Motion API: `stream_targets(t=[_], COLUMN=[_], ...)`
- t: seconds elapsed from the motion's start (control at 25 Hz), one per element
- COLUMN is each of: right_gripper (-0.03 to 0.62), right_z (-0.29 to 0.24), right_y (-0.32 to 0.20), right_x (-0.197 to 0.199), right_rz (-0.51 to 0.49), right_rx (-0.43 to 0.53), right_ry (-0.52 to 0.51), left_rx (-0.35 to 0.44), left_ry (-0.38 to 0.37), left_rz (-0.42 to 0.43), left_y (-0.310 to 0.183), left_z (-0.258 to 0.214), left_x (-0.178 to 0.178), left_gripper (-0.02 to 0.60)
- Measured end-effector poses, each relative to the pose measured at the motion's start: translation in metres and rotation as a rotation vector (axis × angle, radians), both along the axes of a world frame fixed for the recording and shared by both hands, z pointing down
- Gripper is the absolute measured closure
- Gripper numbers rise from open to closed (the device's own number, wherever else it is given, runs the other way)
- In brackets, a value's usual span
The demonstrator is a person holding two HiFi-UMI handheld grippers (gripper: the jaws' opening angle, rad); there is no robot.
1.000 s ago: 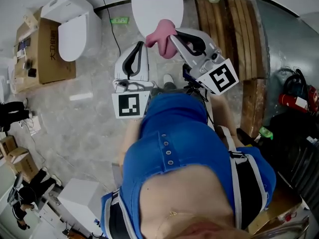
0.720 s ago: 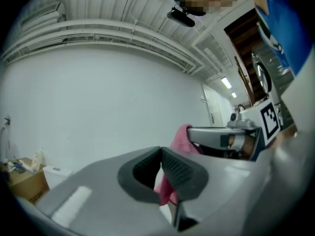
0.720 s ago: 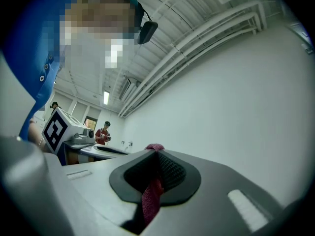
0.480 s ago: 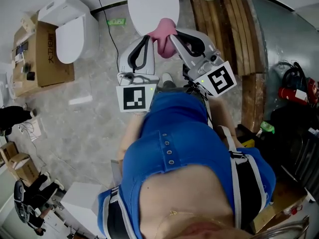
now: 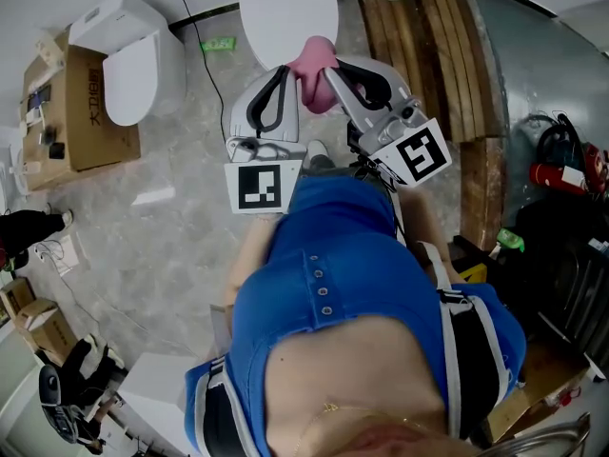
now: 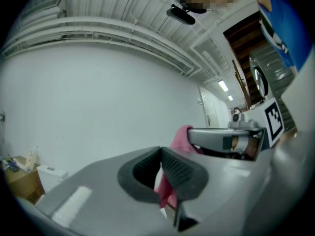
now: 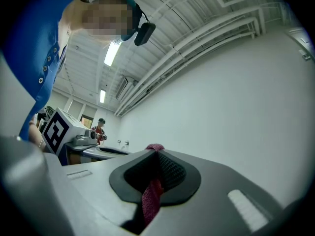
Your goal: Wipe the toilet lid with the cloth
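Left gripper (image 5: 284,71) nudged nearer pink cloth (image 5: 313,60), fingers closed, apparently empty, right gripper (image 5: 328,72) fingers pinching cloth, toilet lid (image 5: 285,12) partly hidden

Toilet lid (image 5: 288,17), far end off-frame

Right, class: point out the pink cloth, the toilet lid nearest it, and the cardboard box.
pink cloth (image 5: 312,60), head view, on its bunched upper part.
toilet lid (image 5: 285,17), head view, on the bare white top surface.
cardboard box (image 5: 90,112), head view, on its brown printed face.
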State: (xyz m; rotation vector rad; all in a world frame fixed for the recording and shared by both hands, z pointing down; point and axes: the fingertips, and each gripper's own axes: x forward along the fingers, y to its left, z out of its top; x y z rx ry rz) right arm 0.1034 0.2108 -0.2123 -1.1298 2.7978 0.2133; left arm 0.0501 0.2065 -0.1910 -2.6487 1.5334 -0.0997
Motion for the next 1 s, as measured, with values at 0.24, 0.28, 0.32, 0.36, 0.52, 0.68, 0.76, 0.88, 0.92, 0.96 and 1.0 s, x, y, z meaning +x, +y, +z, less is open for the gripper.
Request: stream_targets(t=[0.24, 0.28, 0.32, 0.36, 0.52, 0.68, 0.76, 0.88, 0.92, 0.96, 1.0], right_gripper=[0.583, 0.583, 0.583, 0.583, 0.583, 0.583, 0.583, 0.583, 0.583, 0.583, 0.583], right_z=[-0.001, -0.001, -0.002, -0.003, -0.004, -0.004, -0.005, -0.005, -0.005, -0.005, -0.005], right_y=[0.0, 0.0, 0.0, 0.0, -0.003, -0.005, -0.005, -0.006, -0.006, -0.007, -0.007], right_x=[-0.001, -0.002, -0.002, -0.003, -0.009, -0.012, -0.011, -0.012, -0.013, -0.013, -0.014], right_rz=[-0.003, -0.004, -0.005, -0.007, -0.011, -0.012, -0.012, -0.011, -0.01, -0.009, -0.008], right_rx=[-0.005, -0.004, -0.001, 0.002, 0.007, 0.008, 0.01, 0.008, 0.007, 0.006, 0.005], right_ry=[0.009, 0.009, 0.008, 0.007, 0.006, 0.011, 0.01, 0.013, 0.014, 0.015, 0.017], left_rx=[0.01, 0.01, 0.006, 0.001, 0.008, -0.005, -0.008, -0.006, -0.005, -0.003, -0.001], left_ry=[-0.001, 0.001, 0.002, 0.003, 0.001, 0.0, -0.002, -0.012, -0.015, -0.017, -0.02], left_rz=[0.0, -0.001, -0.003, -0.005, -0.009, -0.017, -0.017, -0.015, -0.015, -0.014, -0.014], left_y=[0.002, 0.002, 0.001, 0.001, -0.001, -0.003, -0.003, -0.004, -0.004, -0.005, -0.005], left_z=[-0.003, -0.003, -0.003, -0.002, -0.002, 0.0, 0.0, 0.0, 0.0, 0.0, 0.0], left_x=[0.0, 0.0, -0.001, -0.002, -0.008, -0.012, -0.013, -0.014, -0.014, -0.015, -0.016], left_gripper=[0.578, 0.578, 0.578, 0.578, 0.578, 0.578, 0.578, 0.578, 0.578, 0.578, 0.578])
